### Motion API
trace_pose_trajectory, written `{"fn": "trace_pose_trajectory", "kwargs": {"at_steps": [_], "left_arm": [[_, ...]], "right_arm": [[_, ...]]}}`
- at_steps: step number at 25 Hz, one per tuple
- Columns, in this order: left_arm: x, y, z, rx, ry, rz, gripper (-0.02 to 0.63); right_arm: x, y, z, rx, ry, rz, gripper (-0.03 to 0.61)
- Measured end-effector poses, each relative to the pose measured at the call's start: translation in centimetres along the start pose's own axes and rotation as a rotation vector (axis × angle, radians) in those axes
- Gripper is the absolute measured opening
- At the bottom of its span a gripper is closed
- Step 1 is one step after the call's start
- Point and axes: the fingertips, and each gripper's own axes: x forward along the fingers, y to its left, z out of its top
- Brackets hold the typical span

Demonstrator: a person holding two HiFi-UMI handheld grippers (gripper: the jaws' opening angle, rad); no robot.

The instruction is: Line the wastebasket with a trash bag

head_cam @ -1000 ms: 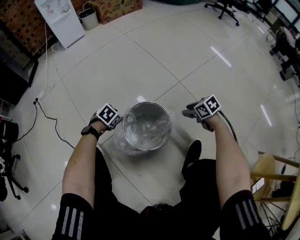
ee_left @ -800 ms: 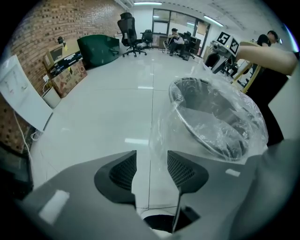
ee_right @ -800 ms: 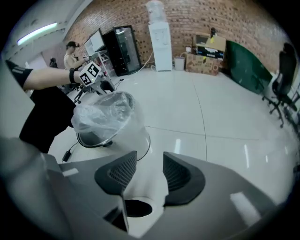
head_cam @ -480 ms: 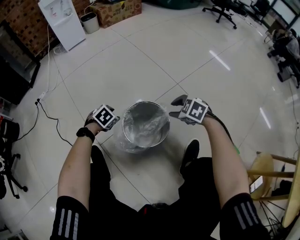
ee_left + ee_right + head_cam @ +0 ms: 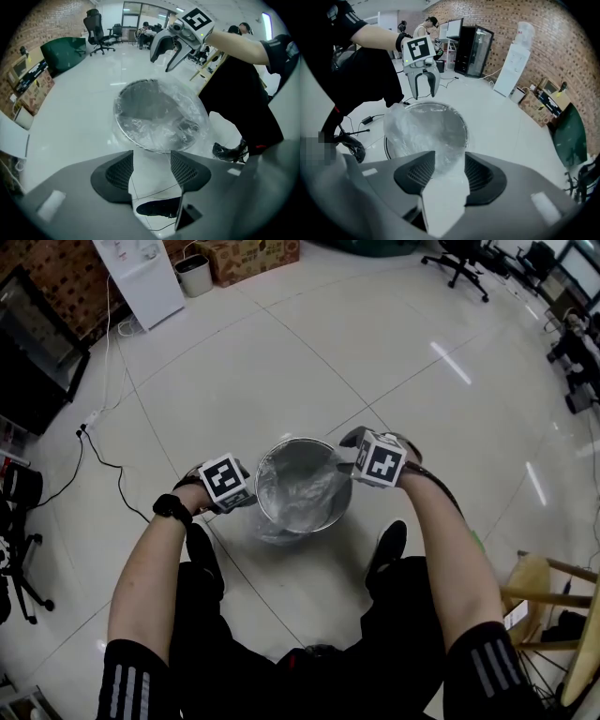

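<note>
A round metal wastebasket [image 5: 302, 486] stands on the tiled floor, and a clear trash bag [image 5: 298, 491] lines it and drapes over its rim. My left gripper [image 5: 242, 495] hovers at the left rim. Its jaws have just been opening and only floor shows between them [image 5: 152, 161]. My right gripper [image 5: 349, 454] hangs over the right rim, and its jaws have also just been opening. Bag film [image 5: 440, 154] shows in its gap [image 5: 449, 164] but is not pinched. The left gripper view shows the right gripper [image 5: 166, 47] with its fingers apart, and the right gripper view shows the left gripper [image 5: 423, 84] likewise.
The person's shoes [image 5: 386, 549] stand right behind the basket. A cable [image 5: 103, 456] runs across the floor at the left. A water dispenser [image 5: 141, 277], a small bin [image 5: 195, 276] and a cardboard box [image 5: 248, 254] stand far back. A wooden stool [image 5: 553, 606] is at the right.
The right gripper came in from the right to the basket's rim and rolled. The left gripper lifted a little beside the left rim. The bag stays over the rim.
</note>
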Motion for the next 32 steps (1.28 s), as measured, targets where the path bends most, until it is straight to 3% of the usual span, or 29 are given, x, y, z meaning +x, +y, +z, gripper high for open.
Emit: {"fn": "trace_pose_trajectory", "kwargs": {"at_steps": [3, 5, 11, 18, 22, 24, 26, 28, 30, 32], "left_arm": [[0.8, -0.5, -0.2, 0.011, 0.002, -0.033, 0.25], [1.0, -0.7, -0.1, 0.015, -0.001, -0.045, 0.253], [1.1, -1.4, -1.1, 0.054, 0.05, -0.066, 0.261], [-0.6, -3.3, -0.9, 0.092, 0.106, -0.061, 0.259], [-1.3, -5.4, 0.0, 0.176, 0.142, 0.008, 0.179], [-1.2, -7.3, 1.3, 0.226, 0.105, 0.009, 0.179], [-0.7, -9.2, 2.3, 0.255, 0.064, 0.0, 0.24], [-0.1, -10.6, 2.6, 0.267, 0.054, -0.015, 0.255], [0.4, -11.2, 2.6, 0.275, 0.055, -0.016, 0.251], [0.9, -11.2, 2.6, 0.295, 0.06, 0.005, 0.187]], "right_arm": [[1.1, 1.2, -1.2, -0.007, 0.054, 0.045, 0.051], [1.0, 1.9, -2.1, -0.009, 0.088, 0.066, 0.011], [-0.8, 3.9, -4.5, 0.067, 0.082, 0.18, 0.009], [-1.8, 6.3, -6.1, 0.062, 0.099, 0.276, 0.008], [-0.3, 7.5, -8.4, 0.103, 0.145, 0.321, 0.009], [0.2, 7.4, -9.0, 0.11, 0.152, 0.323, 0.009], [0.3, 7.2, -9.1, 0.12, 0.14, 0.321, 0.009], [0.2, 7.1, -9.1, 0.128, 0.131, 0.318, 0.009], [0.3, 7.2, -9.1, 0.128, 0.126, 0.32, 0.009], [0.4, 7.4, -8.7, 0.124, 0.12, 0.323, 0.009]]}}
